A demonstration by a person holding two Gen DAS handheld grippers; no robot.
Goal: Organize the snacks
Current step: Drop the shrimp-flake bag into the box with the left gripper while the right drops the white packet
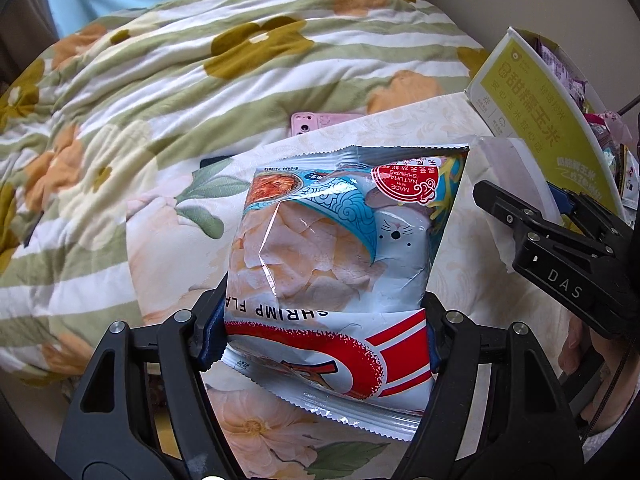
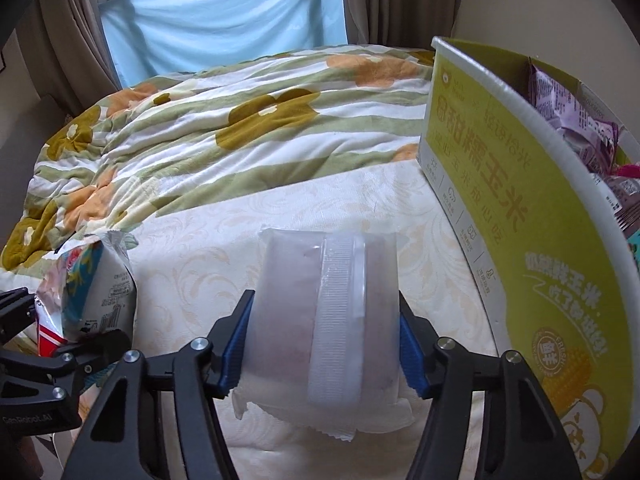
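Left claw (image 1: pixel 324 340) clamped on shrimp chip bag (image 1: pixel 340 240), right claw (image 2: pixel 324 352) – pads pinching frosted white packet (image 2: pixel 324 320) (beside yellow box (image 2: pixel 520 240))

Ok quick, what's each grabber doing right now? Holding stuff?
Left gripper: closed on the shrimp chips bag.
Right gripper: closed on the frosted white packet.

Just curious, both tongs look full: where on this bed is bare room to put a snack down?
The cream mattress is bare between the floral quilt, the green carton and the white packet. Crowded: the carton's inside, packed with purple packets, and the left, beside the shrimp chip bag and pink phone.
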